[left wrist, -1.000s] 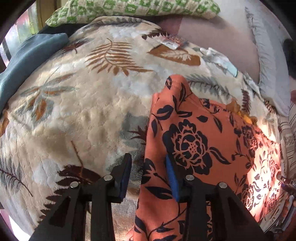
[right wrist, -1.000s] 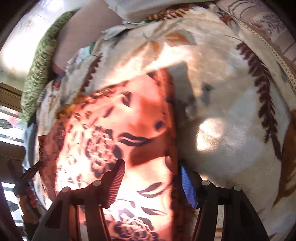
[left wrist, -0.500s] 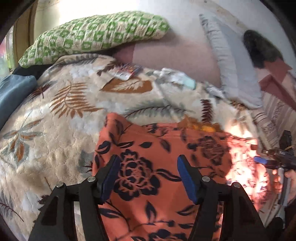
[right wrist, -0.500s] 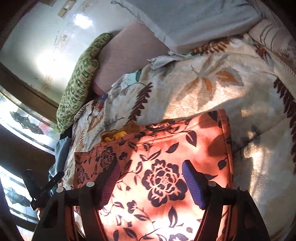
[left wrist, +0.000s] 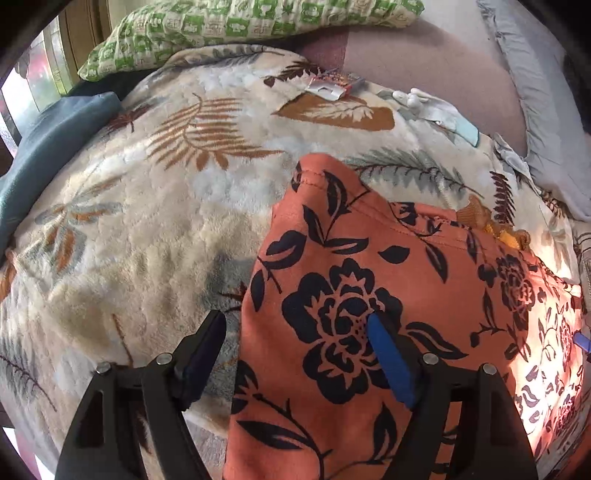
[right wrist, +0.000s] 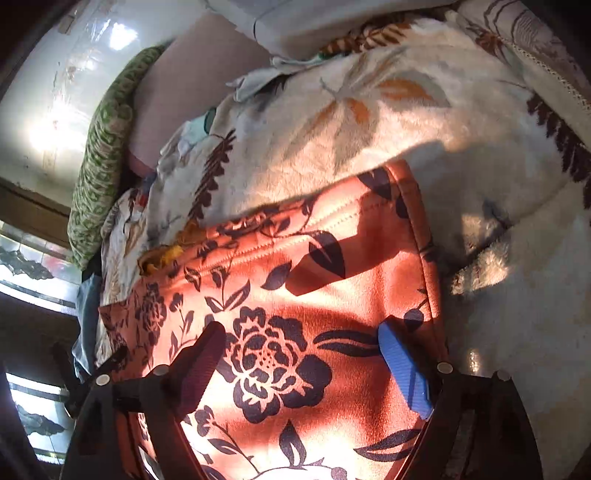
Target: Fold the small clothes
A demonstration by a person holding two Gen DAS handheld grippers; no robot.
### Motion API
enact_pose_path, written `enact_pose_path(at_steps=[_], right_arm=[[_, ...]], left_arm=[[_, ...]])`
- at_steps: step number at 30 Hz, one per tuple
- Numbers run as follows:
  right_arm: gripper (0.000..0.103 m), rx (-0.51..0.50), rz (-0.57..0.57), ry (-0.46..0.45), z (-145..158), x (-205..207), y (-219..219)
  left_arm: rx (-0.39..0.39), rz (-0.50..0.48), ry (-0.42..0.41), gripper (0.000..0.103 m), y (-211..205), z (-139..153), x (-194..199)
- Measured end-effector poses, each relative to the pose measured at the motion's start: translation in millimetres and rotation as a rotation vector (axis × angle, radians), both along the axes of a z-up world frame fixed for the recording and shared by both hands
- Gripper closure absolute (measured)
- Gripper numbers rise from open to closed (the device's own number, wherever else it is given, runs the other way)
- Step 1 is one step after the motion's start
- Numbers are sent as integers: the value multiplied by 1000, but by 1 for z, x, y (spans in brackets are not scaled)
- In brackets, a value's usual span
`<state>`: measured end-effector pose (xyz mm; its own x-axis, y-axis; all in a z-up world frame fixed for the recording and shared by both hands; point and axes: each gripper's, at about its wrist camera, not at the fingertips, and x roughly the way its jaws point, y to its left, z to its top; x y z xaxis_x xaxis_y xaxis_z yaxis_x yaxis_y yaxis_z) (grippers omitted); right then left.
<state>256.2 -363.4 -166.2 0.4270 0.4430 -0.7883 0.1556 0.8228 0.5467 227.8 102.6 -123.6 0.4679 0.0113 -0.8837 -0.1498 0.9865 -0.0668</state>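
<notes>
An orange garment with black flowers [left wrist: 369, 280] lies flat on a cream leaf-print blanket [left wrist: 147, 221]. My left gripper [left wrist: 295, 347] is open and straddles the garment's left edge, one finger over the blanket, one over the cloth. In the right wrist view the same garment [right wrist: 295, 295] lies in sunlight. My right gripper [right wrist: 299, 354] is open over it near its right edge, holding nothing. A yellow piece of cloth [left wrist: 506, 232] peeks out behind the garment's far edge.
A green patterned pillow [left wrist: 240, 26] and a grey pillow [left wrist: 535, 92] lie at the bed's head. A blue cloth [left wrist: 48, 147] lies at the left. A small wrapper [left wrist: 328, 86] and a white-teal item [left wrist: 439, 114] rest on the blanket's far side.
Both grippers have swung back down toward the garment after lifting half a second ago. The left is at the left edge again, the right near the right edge. Both stay open.
</notes>
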Motion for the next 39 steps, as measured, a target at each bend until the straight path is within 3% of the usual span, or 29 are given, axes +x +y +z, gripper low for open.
enact_pose_path(at_steps=[1, 4, 8, 12, 14, 16, 17, 20, 23, 26, 29, 36, 39], right_arm=[[16, -10, -9, 7, 14, -3, 2], [16, -5, 37, -96, 58, -26, 14], [16, 37, 57, -145, 83, -76, 20], [16, 61, 65, -123, 68, -95, 33], [16, 39, 45, -61, 38, -89, 33], [16, 15, 5, 75, -9, -77, 27], [15, 44, 5, 59, -19, -75, 24], [15, 85, -37, 20, 5, -85, 18], [15, 105, -69, -108, 40, -117, 7], [15, 194, -138, -129, 39, -158, -8], [15, 189, -139, -114, 32, -178, -9], [15, 154, -32, -180, 56, -127, 13], [15, 97, -26, -185, 50, -90, 21]], left_arm=[[11, -16, -44, 24, -3, 12, -7], [46, -44, -122, 24, -12, 41, -30], [29, -63, -175, 24, -23, 64, -57], [22, -85, -197, 24, -34, 75, -78], [22, -70, -191, 24, -36, 74, -87], [-2, -51, -152, 24, -33, 67, -97], [-12, -49, -150, 24, -31, 65, -104], [5, -42, -161, 24, -33, 60, -122], [-4, -55, -164, 24, -40, 54, -133], [38, -91, -160, 24, -56, 51, -133], [48, -114, -173, 24, -67, 54, -134], [88, -109, -148, 24, -73, 44, -126], [100, -104, -130, 24, -71, 37, -122]])
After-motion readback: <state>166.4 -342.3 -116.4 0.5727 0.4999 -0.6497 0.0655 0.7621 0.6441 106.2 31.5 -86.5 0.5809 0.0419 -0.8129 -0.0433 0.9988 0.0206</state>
